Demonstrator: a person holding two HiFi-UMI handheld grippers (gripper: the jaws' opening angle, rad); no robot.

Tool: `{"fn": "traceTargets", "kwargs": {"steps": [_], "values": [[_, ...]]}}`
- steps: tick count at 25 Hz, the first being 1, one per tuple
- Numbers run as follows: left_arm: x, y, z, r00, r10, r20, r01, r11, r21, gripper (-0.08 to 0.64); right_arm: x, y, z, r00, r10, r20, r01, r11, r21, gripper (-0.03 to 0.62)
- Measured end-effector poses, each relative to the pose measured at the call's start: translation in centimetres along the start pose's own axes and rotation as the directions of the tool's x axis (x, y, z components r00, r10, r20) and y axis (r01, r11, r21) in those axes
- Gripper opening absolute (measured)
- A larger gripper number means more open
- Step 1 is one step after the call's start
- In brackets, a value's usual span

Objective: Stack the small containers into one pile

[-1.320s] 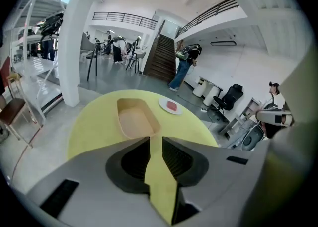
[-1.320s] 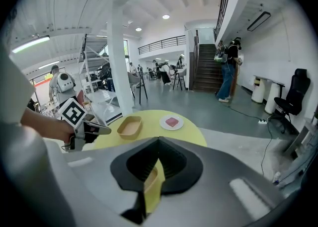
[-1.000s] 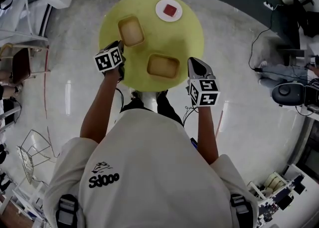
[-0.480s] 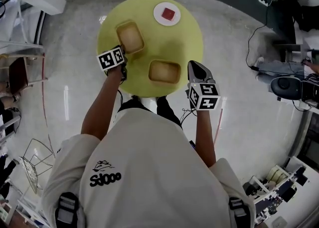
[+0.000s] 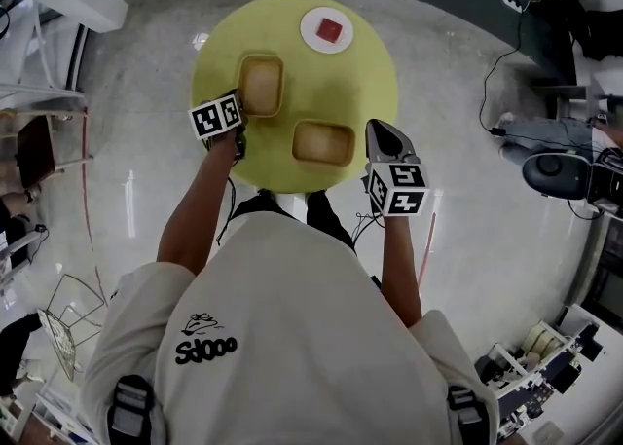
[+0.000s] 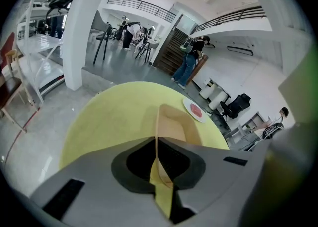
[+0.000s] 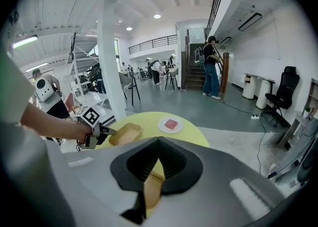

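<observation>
Left gripper (image 6: 157, 140) is clamped on the thin rim of the left container (image 5: 261, 85), which sits on our round yellow table (image 5: 375, 73). We hold the right gripper (image 5: 376, 133) with jaws together, empty, just beside the right container (image 5: 323, 142) — the two containers lie apart. A white plate (image 5: 329, 28) sits beyond them.

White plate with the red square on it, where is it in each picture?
Head view: white plate at the table's far edge, top centre.
Left gripper view: plate right of centre, beyond the tan container.
Right gripper view: plate centre, above the jaws.
Shared landmark: the round yellow table under it.
</observation>
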State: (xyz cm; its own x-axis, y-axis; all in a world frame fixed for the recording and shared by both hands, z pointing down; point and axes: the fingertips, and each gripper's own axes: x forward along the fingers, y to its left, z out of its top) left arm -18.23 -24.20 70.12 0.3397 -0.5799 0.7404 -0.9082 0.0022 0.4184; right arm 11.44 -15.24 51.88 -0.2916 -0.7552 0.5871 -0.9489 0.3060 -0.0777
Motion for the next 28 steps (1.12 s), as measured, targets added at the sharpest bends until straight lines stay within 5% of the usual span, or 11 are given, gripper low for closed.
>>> {"fn": "traceTargets", "kwargs": {"steps": [9, 15, 20, 25, 28], "values": [[-0.5, -0.8, 0.8, 0.995, -0.095, -0.028, 0.097, 0.993, 0.071, 0.020, -0.7, -1.1, -1.1, 1.000, -0.011, -0.001, 0.011, 1.000, 0.006, 0.011], [-2.4, -4.3, 3.4, 0.965, -0.253, -0.076, 0.263, 0.947, 0.183, 0.020, -1.1, -1.4, -1.6, 1.000, -0.020, 0.005, 0.019, 1.000, 0.021, 0.011], [-4.2, -9.7, 3.7, 0.883, -0.413, -0.224, 0.467, 0.828, 0.311, 0.020, -1.3, -1.2, -1.8, 1.000, -0.026, 0.012, 0.025, 0.999, 0.037, 0.011], [-5.1, -13.7, 0.4, 0.748, -0.473, -0.466, 0.653, 0.651, 0.387, 0.020, -2.0, -0.9, -2.5, 0.999, -0.047, 0.016, 0.046, 0.997, 0.058, 0.011], [-5.0, -15.3, -1.9, 0.674, -0.457, -0.580, 0.723, 0.569, 0.391, 0.020, -2.8, -1.4, -3.2, 0.997, -0.070, 0.014, 0.069, 0.995, 0.078, 0.011]]}}
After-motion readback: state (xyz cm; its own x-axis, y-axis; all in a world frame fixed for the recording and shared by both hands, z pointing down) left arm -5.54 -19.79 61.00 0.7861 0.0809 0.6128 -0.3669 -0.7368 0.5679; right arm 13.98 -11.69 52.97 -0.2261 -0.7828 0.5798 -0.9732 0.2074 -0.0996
